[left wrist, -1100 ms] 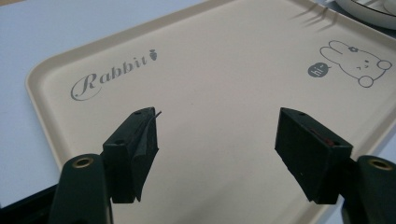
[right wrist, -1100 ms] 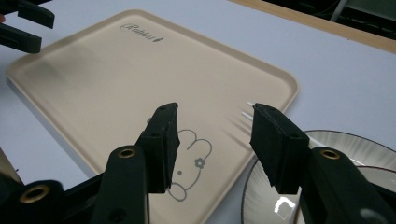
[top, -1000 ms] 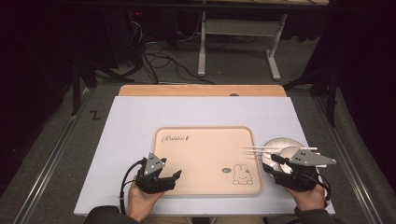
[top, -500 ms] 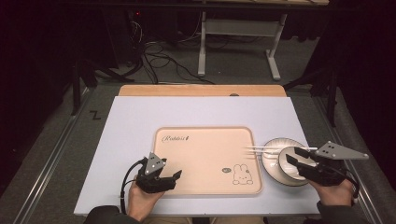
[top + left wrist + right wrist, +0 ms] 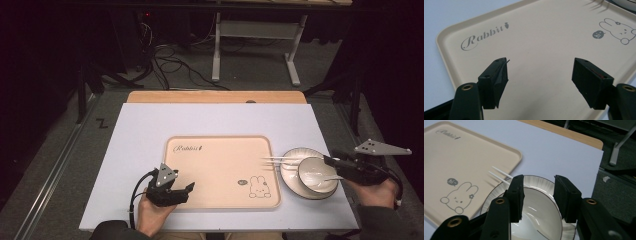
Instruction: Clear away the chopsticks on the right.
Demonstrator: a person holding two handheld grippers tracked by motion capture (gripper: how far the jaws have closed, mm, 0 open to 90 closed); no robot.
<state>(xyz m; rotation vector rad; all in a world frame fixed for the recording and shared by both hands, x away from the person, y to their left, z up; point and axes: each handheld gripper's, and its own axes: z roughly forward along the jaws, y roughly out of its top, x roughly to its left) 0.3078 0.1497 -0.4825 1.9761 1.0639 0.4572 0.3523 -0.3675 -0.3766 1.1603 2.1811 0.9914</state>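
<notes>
Dark room, white counter (image 5: 150, 140). My right tool (image 5: 538, 195) half open, jaws just been closing on nothing, bowl (image 5: 536, 220) directly below. Left tool (image 5: 540, 77) wide open, empty, over tray (image 5: 536, 37).

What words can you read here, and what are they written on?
"Rabbit", with a little carrot after it: on the beige tray, in one corner.
"hi~": in the dark speech bubble beside the bunny drawing on the same tray.
"Z": a dark mark on the grey floor left of the table.
</notes>
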